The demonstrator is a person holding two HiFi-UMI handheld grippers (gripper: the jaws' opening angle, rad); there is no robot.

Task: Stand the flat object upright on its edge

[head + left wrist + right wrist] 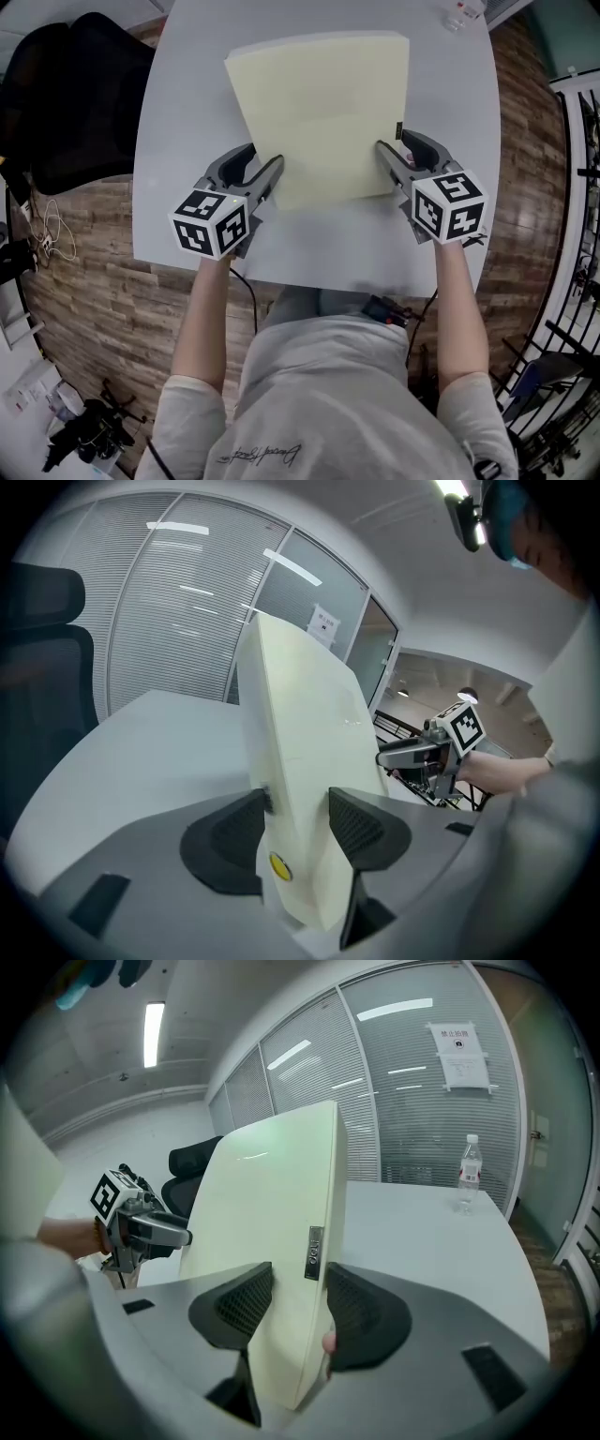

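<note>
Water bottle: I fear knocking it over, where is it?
In the head view the clear plastic water bottle stands at the grey table's far right, beyond the pale yellow flat board.

I logged: flat object (323, 112) looked smooth, matt pale plastic; table (187, 122) smooth, satin grey; floor (94, 281) at the frame's left glossy wood planks; left gripper (298, 808) shell matt grey plastic, its pads (225, 841) black, dimpled.
</note>
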